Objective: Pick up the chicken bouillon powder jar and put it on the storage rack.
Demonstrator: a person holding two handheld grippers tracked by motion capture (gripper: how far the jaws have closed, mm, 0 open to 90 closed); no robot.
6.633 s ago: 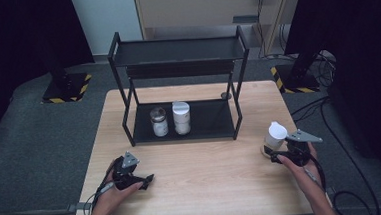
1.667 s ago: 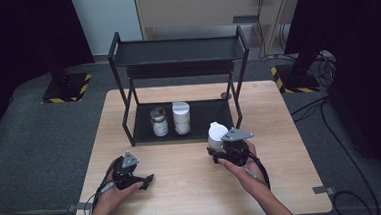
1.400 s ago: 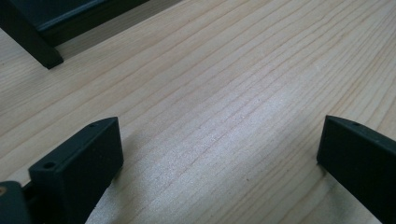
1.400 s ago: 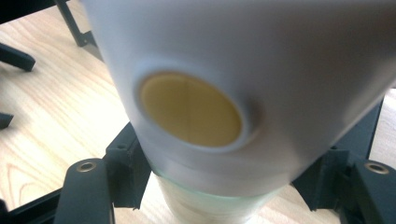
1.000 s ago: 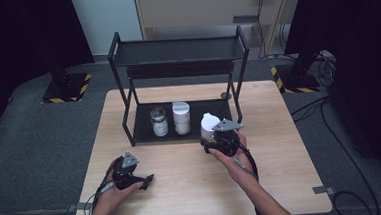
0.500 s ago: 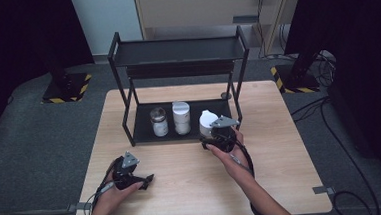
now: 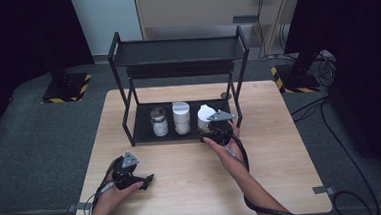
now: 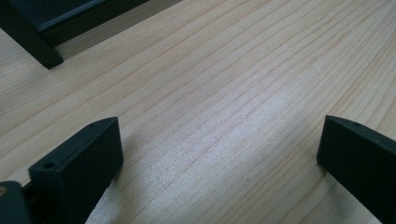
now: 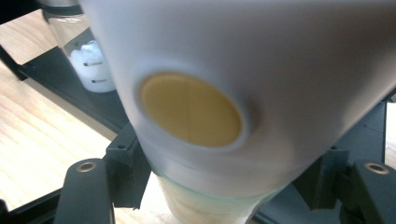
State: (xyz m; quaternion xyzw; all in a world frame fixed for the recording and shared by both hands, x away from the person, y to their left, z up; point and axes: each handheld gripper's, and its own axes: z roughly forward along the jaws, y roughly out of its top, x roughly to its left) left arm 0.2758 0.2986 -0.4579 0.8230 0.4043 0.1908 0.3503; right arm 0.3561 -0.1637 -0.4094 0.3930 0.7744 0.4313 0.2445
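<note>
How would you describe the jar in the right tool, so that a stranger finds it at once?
Start at the black two-level rack at the back of the wooden table. At the right end of its lower shelf, the right tool is shut on a jar with a white lid. The two jars to its left stand free: a clear glass jar and a white jar.

A light wooden table (image 7: 193, 187) bears a black two-tier rack (image 7: 177, 53); its lower shelf holds two jars (image 7: 158, 122).
</note>
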